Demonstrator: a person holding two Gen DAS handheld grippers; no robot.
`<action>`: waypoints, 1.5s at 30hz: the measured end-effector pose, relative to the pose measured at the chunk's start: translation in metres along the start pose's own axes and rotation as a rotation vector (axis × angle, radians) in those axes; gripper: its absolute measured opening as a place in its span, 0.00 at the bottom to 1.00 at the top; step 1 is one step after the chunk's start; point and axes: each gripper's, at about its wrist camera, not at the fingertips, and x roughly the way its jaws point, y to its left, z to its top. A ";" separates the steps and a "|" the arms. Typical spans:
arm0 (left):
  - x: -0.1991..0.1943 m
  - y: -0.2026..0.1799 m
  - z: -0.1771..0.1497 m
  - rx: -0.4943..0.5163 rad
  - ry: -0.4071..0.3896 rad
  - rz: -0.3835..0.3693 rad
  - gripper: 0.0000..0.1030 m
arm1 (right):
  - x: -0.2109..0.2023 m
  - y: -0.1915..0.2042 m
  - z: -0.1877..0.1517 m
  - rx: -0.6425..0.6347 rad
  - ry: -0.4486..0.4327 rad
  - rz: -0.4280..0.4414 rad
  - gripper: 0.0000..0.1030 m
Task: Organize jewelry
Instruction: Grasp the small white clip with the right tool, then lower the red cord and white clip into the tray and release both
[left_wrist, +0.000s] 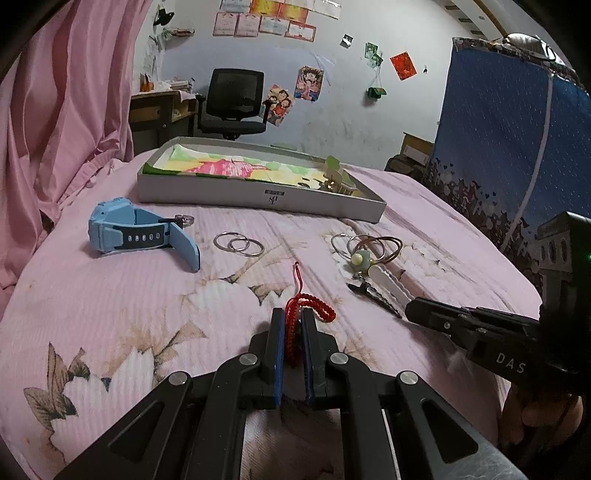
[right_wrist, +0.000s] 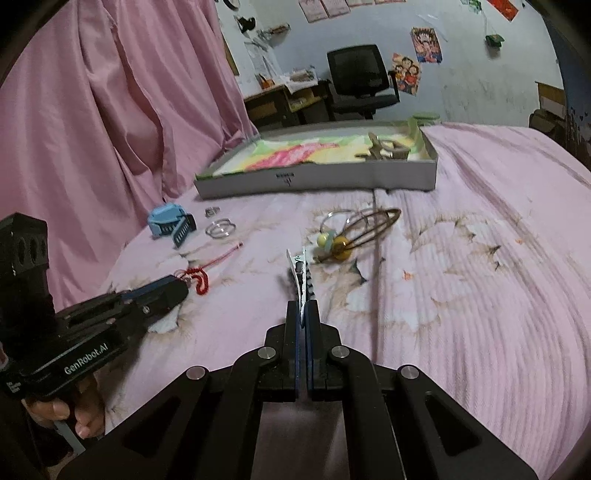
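Left wrist view: the left gripper (left_wrist: 293, 325) pinches the red cord (left_wrist: 308, 306) mid-bed, near the front edge; its loose loop could snag the bedspread (left_wrist: 110, 302).

Right wrist view: the right gripper (right_wrist: 303, 314) clamps the hair clip (right_wrist: 301, 273) by its tail end, so the clip could twist free before reaching the box (right_wrist: 332, 181) at the bed's far edge.

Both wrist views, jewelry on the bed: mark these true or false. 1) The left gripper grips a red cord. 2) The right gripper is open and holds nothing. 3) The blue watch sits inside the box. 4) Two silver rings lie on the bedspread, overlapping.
1) True: the left gripper is shut on the red cord.
2) False: the right gripper is shut on a hair clip.
3) False: the blue watch lies on the bedspread, outside the box.
4) True: the silver rings overlap.
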 end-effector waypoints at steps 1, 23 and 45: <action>-0.001 -0.001 0.000 0.000 -0.009 0.002 0.08 | -0.001 0.000 0.001 0.000 -0.006 0.002 0.03; -0.027 -0.018 0.070 -0.012 -0.363 0.112 0.08 | -0.047 0.007 0.080 -0.032 -0.490 0.023 0.03; 0.095 0.004 0.169 0.012 -0.329 0.155 0.08 | 0.066 -0.032 0.183 -0.045 -0.426 -0.008 0.03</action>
